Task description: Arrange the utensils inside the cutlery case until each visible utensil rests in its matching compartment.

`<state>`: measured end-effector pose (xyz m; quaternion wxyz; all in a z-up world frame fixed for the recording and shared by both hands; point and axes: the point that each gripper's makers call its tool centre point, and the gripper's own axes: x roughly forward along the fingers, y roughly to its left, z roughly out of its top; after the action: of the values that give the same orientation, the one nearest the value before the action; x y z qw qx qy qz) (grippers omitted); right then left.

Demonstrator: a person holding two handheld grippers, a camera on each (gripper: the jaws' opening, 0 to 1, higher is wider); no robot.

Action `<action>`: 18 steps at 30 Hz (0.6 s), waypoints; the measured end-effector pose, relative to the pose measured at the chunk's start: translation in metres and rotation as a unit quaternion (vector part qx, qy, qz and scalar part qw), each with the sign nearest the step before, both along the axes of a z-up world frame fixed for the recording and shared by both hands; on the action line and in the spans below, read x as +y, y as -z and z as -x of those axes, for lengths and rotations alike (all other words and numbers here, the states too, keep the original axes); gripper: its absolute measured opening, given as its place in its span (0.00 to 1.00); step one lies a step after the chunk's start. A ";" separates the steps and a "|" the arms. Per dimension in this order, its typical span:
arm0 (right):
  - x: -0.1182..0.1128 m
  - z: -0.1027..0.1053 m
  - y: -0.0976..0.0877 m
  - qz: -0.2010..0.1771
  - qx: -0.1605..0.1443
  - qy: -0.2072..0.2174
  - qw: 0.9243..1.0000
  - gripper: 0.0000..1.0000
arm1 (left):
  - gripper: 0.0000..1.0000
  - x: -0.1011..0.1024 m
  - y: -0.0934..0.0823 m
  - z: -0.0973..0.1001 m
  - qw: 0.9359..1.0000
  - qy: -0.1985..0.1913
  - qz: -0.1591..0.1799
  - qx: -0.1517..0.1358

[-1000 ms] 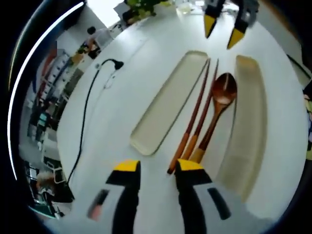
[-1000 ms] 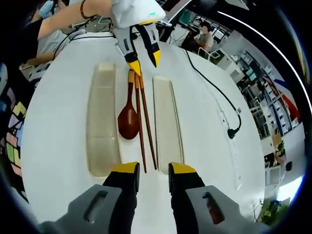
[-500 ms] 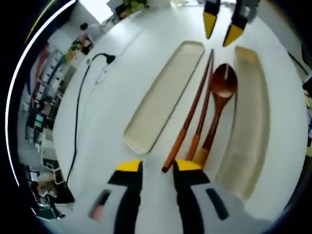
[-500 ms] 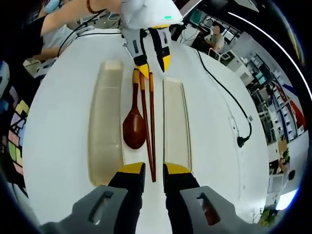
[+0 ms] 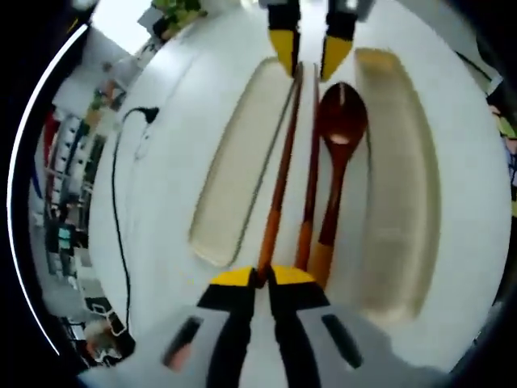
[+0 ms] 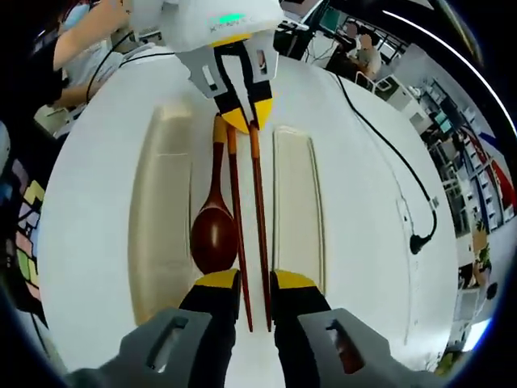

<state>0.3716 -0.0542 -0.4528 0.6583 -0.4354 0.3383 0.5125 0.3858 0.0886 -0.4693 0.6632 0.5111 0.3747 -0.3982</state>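
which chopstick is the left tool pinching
The chopstick nearer the flat tray; the left tool grips its end. The other chopstick lies beside the spoon.

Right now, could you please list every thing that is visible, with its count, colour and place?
chopsticks: 2, reddish-brown with orange ends, side by side on the table between the two case halves
spoon: 1, dark brown wood, beside the chopsticks, next to the translucent half
case halves: 2, one cream, one translucent, flanking the utensils
table: 1, white
cable: 1, black, on the table beside the cream half
left gripper: jaws closed on one chopstick's end
right gripper: jaws astride the chopsticks' tips
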 end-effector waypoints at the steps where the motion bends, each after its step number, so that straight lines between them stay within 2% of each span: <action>1: 0.001 0.000 0.001 0.001 0.002 0.000 1.000 0.14 | 0.06 0.001 0.000 0.000 1.000 0.003 -0.006 0.005; 6: 0.004 0.001 0.004 0.005 0.009 -0.005 1.000 0.14 | 0.06 0.004 -0.001 0.001 1.000 0.024 -0.005 0.018; 9: 0.003 -0.002 0.006 0.008 0.011 -0.004 1.000 0.14 | 0.06 0.003 0.000 0.001 0.997 0.068 -0.006 0.020; 12: 0.002 -0.002 0.008 0.012 0.016 -0.004 1.000 0.14 | 0.06 0.005 0.000 0.001 0.998 0.065 0.008 0.025; 14: 0.002 -0.003 0.010 0.015 0.018 -0.004 1.000 0.14 | 0.06 0.004 -0.001 0.002 0.995 0.095 0.009 0.024; 17: 0.002 -0.004 0.010 0.013 0.022 -0.005 1.000 0.14 | 0.06 0.003 -0.001 0.003 0.995 0.096 0.014 0.025; 18: 0.001 -0.005 0.010 0.021 0.023 -0.008 0.999 0.14 | 0.06 0.003 -0.001 0.003 0.993 0.120 0.005 0.020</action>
<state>0.3769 -0.0531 -0.4624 0.6368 -0.4395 0.3605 0.5209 0.3833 0.0913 -0.4685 0.6058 0.5404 0.3219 -0.4871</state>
